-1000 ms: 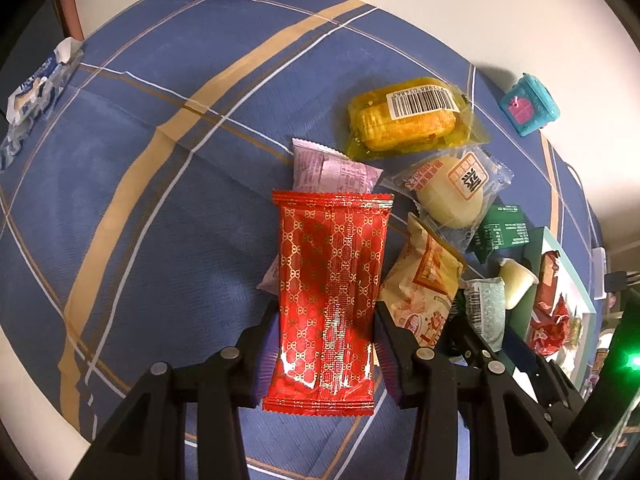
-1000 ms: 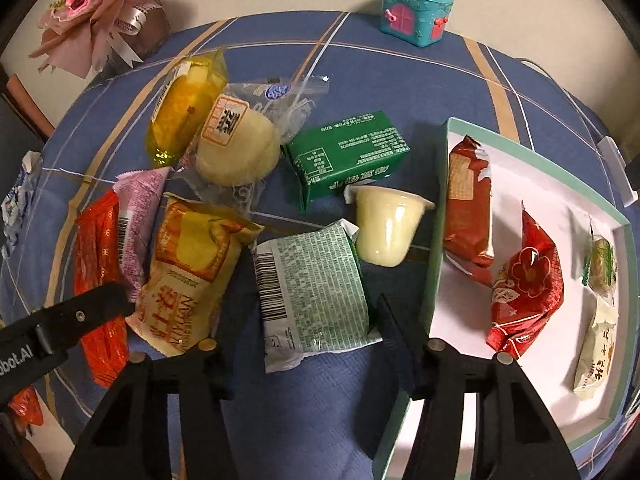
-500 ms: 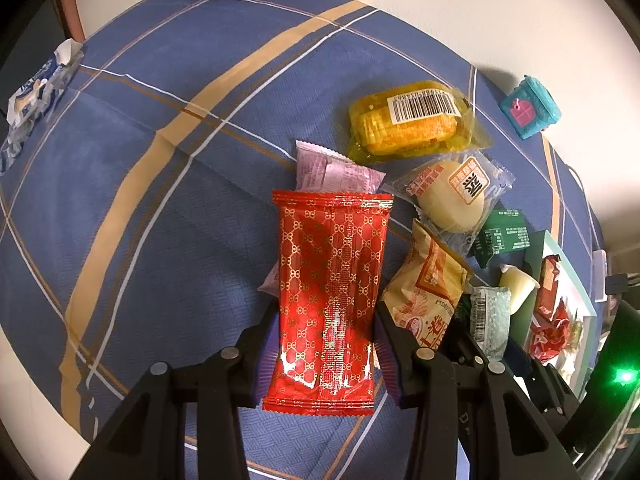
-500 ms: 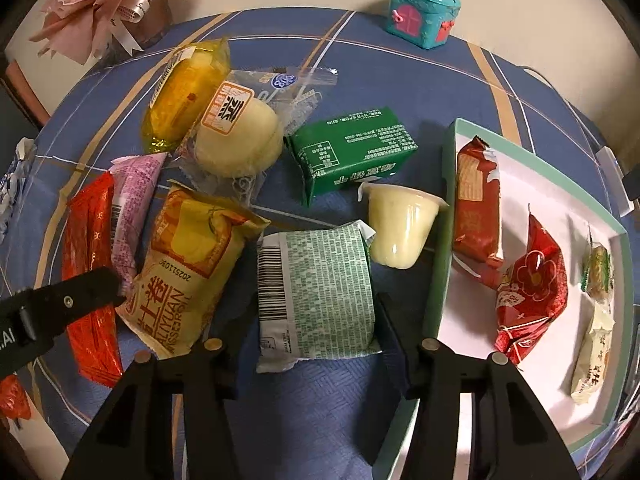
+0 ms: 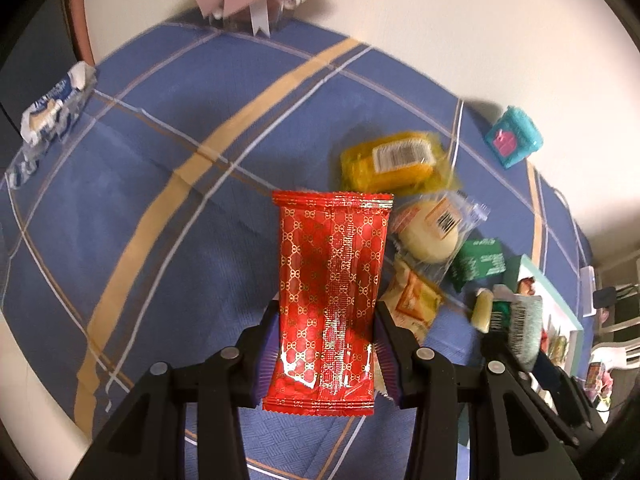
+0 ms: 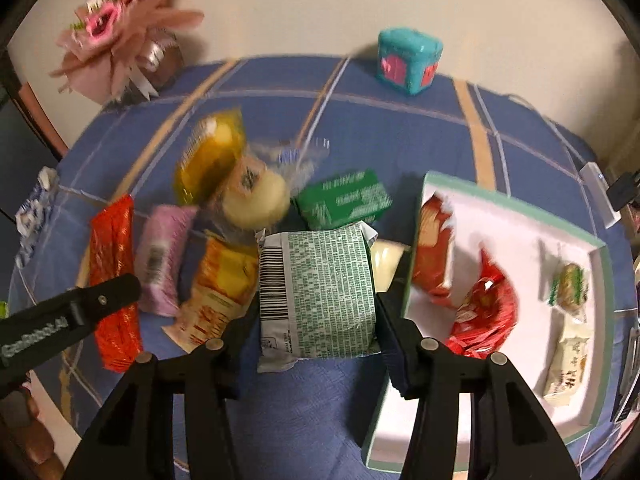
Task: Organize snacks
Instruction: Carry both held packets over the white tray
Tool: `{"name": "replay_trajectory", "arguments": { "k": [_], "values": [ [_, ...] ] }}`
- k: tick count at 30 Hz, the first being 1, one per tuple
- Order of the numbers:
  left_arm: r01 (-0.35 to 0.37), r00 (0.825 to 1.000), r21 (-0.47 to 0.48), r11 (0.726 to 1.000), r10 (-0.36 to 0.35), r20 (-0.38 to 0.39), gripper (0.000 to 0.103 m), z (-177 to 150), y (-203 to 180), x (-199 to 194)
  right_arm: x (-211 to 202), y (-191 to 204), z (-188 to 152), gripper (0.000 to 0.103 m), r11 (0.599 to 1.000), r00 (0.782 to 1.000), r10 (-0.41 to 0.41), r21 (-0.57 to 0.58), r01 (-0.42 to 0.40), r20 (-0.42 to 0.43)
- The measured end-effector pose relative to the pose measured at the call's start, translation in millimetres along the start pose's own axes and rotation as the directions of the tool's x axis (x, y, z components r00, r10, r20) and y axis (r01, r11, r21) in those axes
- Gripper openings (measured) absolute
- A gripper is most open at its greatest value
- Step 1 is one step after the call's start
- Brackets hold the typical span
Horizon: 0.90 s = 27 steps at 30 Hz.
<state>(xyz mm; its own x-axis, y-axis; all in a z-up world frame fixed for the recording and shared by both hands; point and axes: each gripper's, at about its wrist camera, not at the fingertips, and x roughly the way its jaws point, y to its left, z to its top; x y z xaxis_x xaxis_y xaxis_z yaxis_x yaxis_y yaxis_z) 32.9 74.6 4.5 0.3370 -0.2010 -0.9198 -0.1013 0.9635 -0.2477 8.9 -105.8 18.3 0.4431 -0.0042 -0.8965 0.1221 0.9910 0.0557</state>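
- The desk [image 6: 520,128], covered in a blue plaid cloth, holds a loose cluster of wrapped snacks on one side and a shallow white tray with a green rim [image 6: 516,200] on the other.
- Already sorted, by the look of it: four snacks lie in the tray — a red-and-orange pack [image 6: 434,240], a red foil candy [image 6: 486,312], and two small pale wrapped pieces [image 6: 568,344] at the far side.
- The left gripper [image 5: 326,332] has its fingers clamped on the sides of a long red foil packet [image 5: 330,276], which hangs clear of the cloth.
- The right gripper [image 6: 316,320] has its fingers pressed against both sides of a green-and-white printed packet [image 6: 316,280] with a barcode, held beside the tray's near rim.
- Left on the cloth: a yellow corn pack [image 6: 208,156], a pale round bun in clear wrap [image 6: 256,196], a green carton [image 6: 344,200], a pink packet [image 6: 164,256], an orange-yellow bag [image 6: 220,280] and a cream jelly cup [image 6: 384,256].
- Judged from this — under half done; two packets in hand, six to go.
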Motion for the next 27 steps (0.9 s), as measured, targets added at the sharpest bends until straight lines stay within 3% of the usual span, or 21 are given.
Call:
{"name": "replay_trajectory", "arguments": {
  "k": [5, 13, 19, 27],
  "values": [
    [0.006, 0.998, 0.035, 0.999, -0.008, 0.059, 0.047, 2, -13, -19, -26, -9, 7, 0.054, 1.000, 0.999, -0.012, 0.022, 0.010, 0.052],
    [0.019, 0.997, 0.113, 0.993, -0.027, 0.066, 0.047, -3, -49, -20, -42, -50, 6, 0.054, 0.990, 0.997, -0.065, 0.132, 0.058, 0.050],
    [0.037, 0.996, 0.199, 0.979, -0.052, 0.067, 0.047, -10, -85, -22, -52, -114, -1, 0.054, 0.951, 0.991, -0.132, 0.285, 0.119, 0.026],
    [0.066, 0.995, 0.334, 0.940, -0.085, 0.042, 0.047, -36, -136, -20, -66, -187, -19, 0.054, 0.877, 0.976, -0.218, 0.433, 0.208, -0.027]
  ]
}}
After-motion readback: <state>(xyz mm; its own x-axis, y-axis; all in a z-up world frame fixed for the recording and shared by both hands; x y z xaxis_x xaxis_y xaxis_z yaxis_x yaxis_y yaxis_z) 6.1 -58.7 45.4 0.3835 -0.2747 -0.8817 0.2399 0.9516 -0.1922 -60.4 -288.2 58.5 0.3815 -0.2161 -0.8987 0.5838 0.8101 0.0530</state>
